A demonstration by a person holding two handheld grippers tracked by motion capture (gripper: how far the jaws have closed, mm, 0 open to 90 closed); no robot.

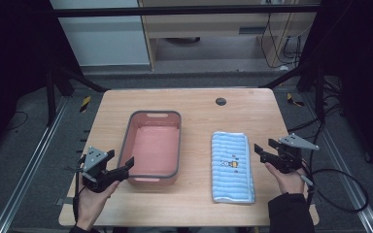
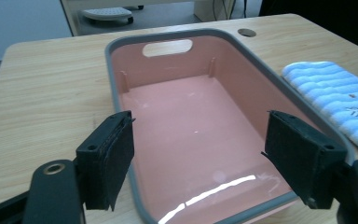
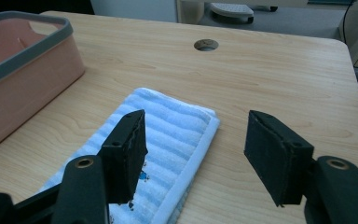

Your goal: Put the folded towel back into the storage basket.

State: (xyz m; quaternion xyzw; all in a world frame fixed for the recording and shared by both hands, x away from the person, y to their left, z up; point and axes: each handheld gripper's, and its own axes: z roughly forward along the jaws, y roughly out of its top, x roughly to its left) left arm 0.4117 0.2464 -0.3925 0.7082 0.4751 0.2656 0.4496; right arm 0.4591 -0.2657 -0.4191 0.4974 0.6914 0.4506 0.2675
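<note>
- Left gripper (image 1: 121, 164), wide open and empty, sits by the pink tub's (image 1: 148, 180) near-left corner.
- Right gripper (image 1: 262, 147), wide open and empty: likely pinch the folded towel's (image 1: 230, 165) right edge squarely.

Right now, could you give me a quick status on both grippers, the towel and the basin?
Left gripper open at pink basin's near corner. Right gripper open beside folded blue towel, not touching. Basin empty. Nothing between them.

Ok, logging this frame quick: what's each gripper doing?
Left gripper: open, empty, at the pink basin.
Right gripper: open, empty, beside the blue towel.
</note>
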